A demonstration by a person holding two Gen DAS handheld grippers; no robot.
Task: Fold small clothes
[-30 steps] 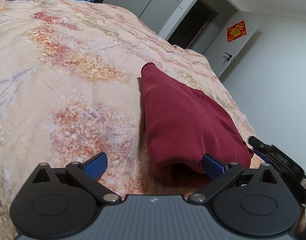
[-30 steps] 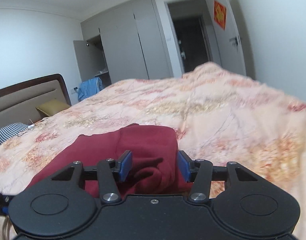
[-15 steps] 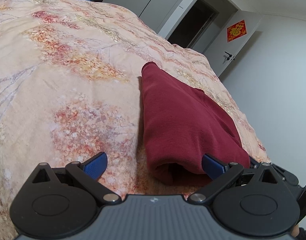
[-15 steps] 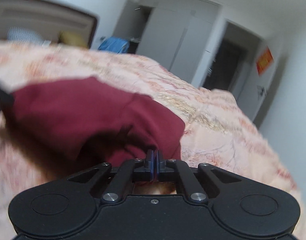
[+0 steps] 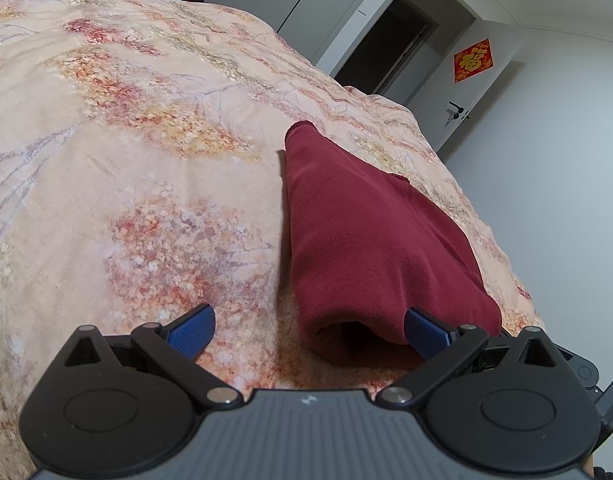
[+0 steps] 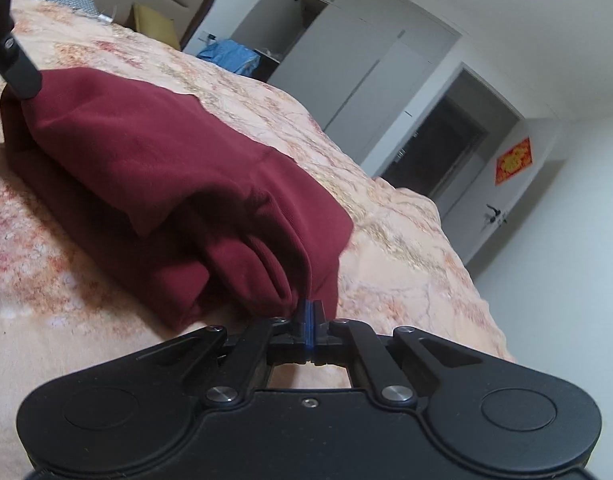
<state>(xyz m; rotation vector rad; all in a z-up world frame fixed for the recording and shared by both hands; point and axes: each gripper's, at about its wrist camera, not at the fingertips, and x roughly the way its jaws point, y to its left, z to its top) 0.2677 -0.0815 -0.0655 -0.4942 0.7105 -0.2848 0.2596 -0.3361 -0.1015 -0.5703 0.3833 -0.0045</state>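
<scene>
Soft even indoor light, fisheye-warped edges

one legible sign only: a red diamond-shaped paper decoration (image 5: 473,60) fixed to the upper part of the white door (image 5: 462,92), bearing a single gold chinese character, "福", inside a gold border. the same decoration (image 6: 513,161) appears in the right wrist view, again on the door (image 6: 506,200) above the dark lever handle, but there it is blurred and the character cannot be read. no brand names, numbers or labels are readable on the gripper bodies, the dark red garment, the floral bedspread or the wardrobe doors.
</scene>
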